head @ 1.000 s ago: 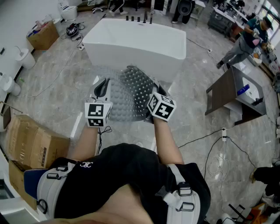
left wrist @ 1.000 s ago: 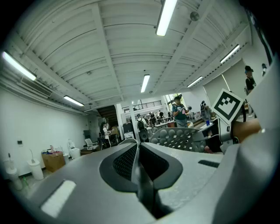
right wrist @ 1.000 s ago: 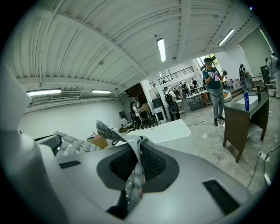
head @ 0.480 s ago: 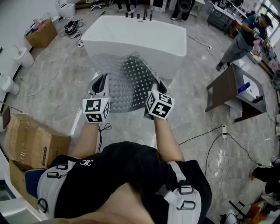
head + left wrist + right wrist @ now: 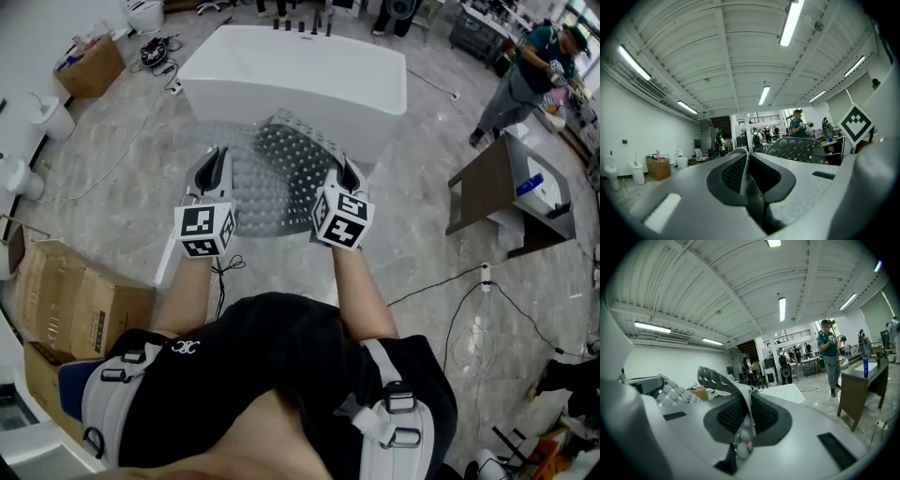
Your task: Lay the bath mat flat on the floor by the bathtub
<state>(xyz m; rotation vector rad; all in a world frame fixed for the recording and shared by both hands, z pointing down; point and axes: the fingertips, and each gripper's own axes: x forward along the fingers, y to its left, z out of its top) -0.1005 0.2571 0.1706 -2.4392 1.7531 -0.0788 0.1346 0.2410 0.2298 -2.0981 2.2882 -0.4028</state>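
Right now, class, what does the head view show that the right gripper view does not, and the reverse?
Head view only: the person's forearms and the large cardboard box on the floor. Right gripper view only: ceiling lights, and the right gripper with its jaws shut on the bath mat edge. Both: the bath mat, the white bathtub, the dark table.

The person is holding both bare forearms out ahead and downward, roughly parallel, the left forearm a little apart from the right forearm. The left gripper is pointing forward with its jaws pressing together on a thin edge of the bath mat. The right gripper is sitting level with it, its jaws clamping on the mat's studded edge, marker cubes facing up.
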